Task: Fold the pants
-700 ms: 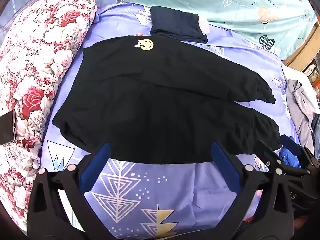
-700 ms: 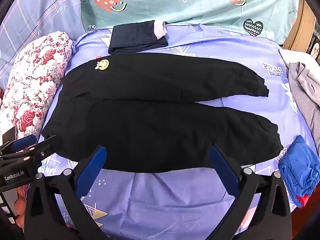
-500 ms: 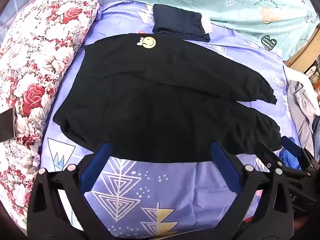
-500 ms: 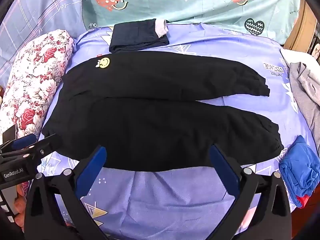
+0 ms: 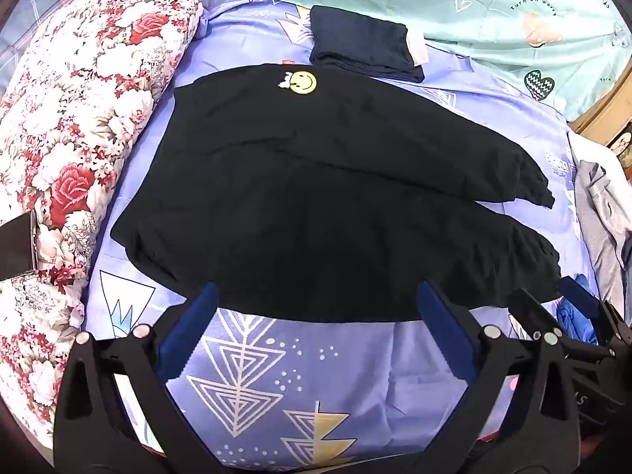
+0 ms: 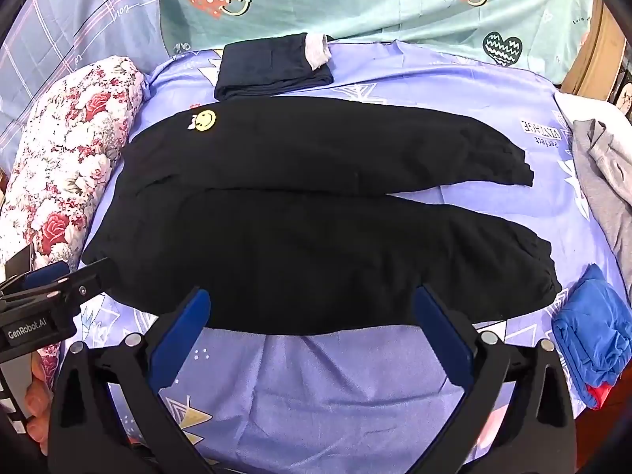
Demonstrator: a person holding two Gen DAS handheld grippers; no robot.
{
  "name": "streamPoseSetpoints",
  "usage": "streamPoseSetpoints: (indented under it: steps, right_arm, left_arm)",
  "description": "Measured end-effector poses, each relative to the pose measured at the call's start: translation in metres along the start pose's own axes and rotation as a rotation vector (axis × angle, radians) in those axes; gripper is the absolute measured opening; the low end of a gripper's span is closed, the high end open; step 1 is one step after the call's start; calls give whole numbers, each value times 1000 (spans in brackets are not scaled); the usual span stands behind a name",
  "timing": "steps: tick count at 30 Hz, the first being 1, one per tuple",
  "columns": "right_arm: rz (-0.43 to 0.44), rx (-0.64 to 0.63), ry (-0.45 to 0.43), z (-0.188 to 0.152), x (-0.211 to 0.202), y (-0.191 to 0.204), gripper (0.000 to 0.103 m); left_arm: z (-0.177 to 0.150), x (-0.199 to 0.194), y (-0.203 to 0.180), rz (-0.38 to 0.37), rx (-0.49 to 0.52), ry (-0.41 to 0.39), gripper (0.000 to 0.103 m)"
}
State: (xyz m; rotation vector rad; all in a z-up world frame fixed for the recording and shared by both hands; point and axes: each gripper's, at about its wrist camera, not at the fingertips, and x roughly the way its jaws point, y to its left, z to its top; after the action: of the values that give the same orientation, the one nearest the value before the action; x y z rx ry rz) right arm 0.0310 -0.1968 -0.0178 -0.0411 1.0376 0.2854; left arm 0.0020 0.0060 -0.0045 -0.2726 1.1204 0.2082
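Observation:
Black pants (image 5: 316, 205) with a yellow smiley patch (image 5: 303, 82) lie spread flat on the purple bedsheet (image 5: 308, 371), waist at the left, both legs running right. They also show in the right wrist view (image 6: 316, 229). My left gripper (image 5: 316, 308) is open and empty, hovering over the pants' near edge. My right gripper (image 6: 312, 308) is open and empty, also at the near edge. The right gripper shows at the left wrist view's right side (image 5: 561, 316), and the left gripper at the right wrist view's left side (image 6: 51, 288).
A floral quilt (image 5: 71, 126) lies along the left. Folded dark navy clothes (image 6: 272, 65) sit behind the pants. A folded blue garment (image 6: 592, 335) and grey clothes (image 6: 608, 181) lie at the right. A teal sheet (image 6: 355, 0) hangs at the back.
Both grippers have crept slightly forward toward the pants. The pants have not moved and both grippers stay open.

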Motion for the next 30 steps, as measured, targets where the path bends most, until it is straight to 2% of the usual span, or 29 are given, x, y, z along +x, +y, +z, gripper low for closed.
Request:
streamPoseSetpoints:
  steps: [30]
  right_arm:
    - [9,-21,19,6,7,5,102]
  left_arm:
    - [7,4,9,15,-23,7,101]
